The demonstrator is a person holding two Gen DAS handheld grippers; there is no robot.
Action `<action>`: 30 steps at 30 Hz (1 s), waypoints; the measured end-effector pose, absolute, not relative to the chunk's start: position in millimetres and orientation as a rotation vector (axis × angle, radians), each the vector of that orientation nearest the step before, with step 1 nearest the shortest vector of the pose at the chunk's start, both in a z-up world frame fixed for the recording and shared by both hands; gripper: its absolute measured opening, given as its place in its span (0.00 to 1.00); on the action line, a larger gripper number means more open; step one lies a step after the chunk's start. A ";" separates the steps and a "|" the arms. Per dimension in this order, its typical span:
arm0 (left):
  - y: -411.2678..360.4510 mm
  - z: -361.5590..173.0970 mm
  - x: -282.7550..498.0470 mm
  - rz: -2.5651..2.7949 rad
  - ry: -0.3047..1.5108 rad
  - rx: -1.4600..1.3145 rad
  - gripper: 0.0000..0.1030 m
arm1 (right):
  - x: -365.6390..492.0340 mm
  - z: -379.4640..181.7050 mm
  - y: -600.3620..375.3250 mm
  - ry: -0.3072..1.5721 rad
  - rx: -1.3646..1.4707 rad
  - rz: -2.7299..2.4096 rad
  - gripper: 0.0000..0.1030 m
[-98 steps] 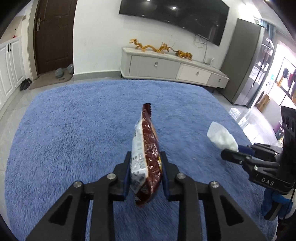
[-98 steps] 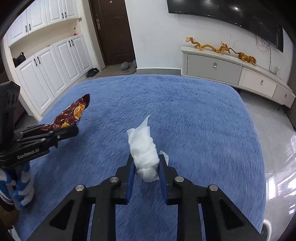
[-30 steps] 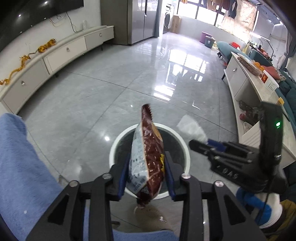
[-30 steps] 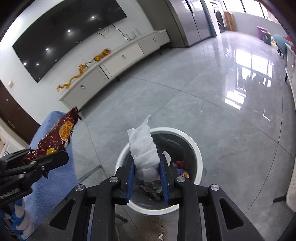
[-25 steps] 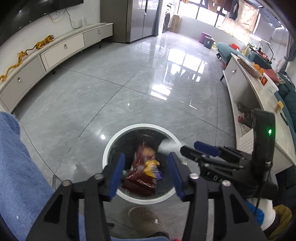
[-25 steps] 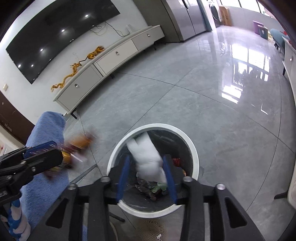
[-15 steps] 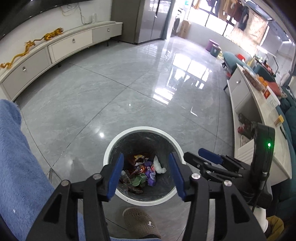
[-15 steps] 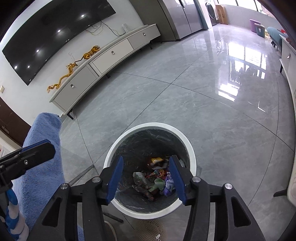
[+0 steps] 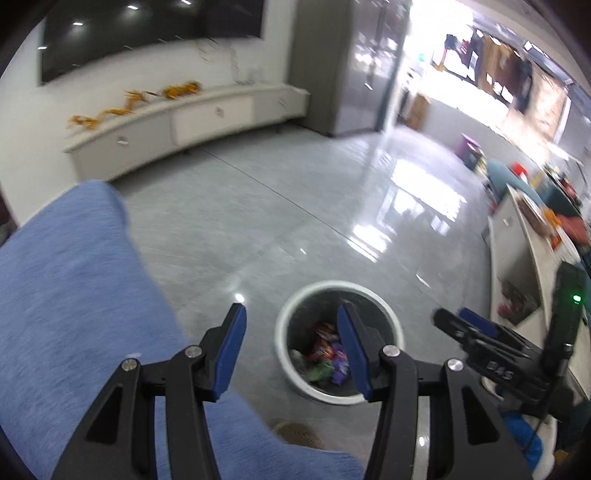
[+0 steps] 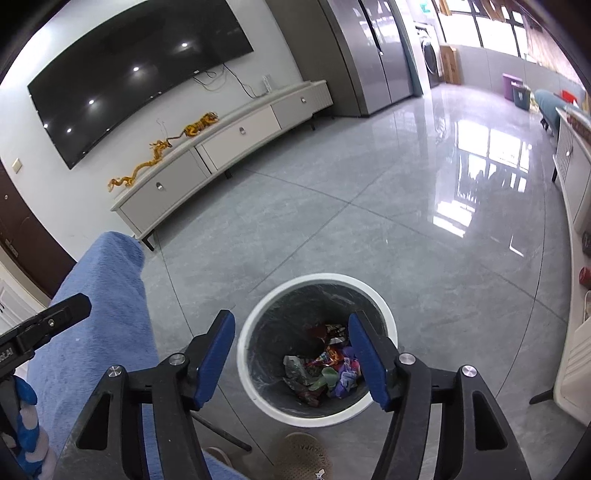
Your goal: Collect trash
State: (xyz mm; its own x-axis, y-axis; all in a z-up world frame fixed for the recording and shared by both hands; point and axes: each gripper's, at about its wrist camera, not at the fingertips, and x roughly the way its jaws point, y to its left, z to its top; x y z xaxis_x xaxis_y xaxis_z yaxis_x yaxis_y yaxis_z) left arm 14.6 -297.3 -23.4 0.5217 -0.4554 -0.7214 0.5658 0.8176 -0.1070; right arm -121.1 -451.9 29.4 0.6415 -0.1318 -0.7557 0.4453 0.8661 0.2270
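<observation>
Bin on floor, trash inside; rug left of it, cabinet behind, slipper in front.

The left gripper hangs with its blue-padded jaws apart and nothing between them; the white-rimmed trash bin stands on the grey tiled floor below, partly behind the gripper's right-hand finger; crumpled wrappers in red, purple and green lie at the bin's bottom; left of the bin spreads the blue carpet; right of the bin the right gripper reaches in, blurred, its jaw state unclear here; far beyond the bin a long pale cabinet runs along the wall under a dark screen; a slipper toe shows just near the bin's closest edge.
</observation>
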 end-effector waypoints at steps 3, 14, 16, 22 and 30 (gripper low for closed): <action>-261.6 -14.5 5.7 -0.540 0.746 0.108 0.48 | -121.1 44.4 -431.5 0.793 0.390 -0.325 0.70; -128.8 7.8 -18.8 -0.254 0.659 0.038 0.57 | -121.5 86.8 -345.3 0.718 0.246 -0.250 1.00; -106.5 10.7 -26.2 -0.202 0.637 0.023 0.62 | -123.1 92.8 -330.2 0.697 0.224 -0.241 1.00; -62.5 17.8 -44.2 -0.114 0.586 -0.010 0.62 | -131.0 103.7 -297.9 0.641 0.165 -0.255 1.00; -29.0 31.2 -70.2 -0.047 0.511 -0.040 0.63 | -140.0 113.3 -258.0 0.586 0.068 -0.256 1.00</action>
State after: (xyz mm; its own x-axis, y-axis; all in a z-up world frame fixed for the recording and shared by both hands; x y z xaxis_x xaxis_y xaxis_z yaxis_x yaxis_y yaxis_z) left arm -70.2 -29.0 31.2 0.8710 -0.0545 -0.4882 0.0346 0.9982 -0.0496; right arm -140.0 -258.0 113.3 0.8024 -0.2196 -0.5549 0.2578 0.9661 -0.0095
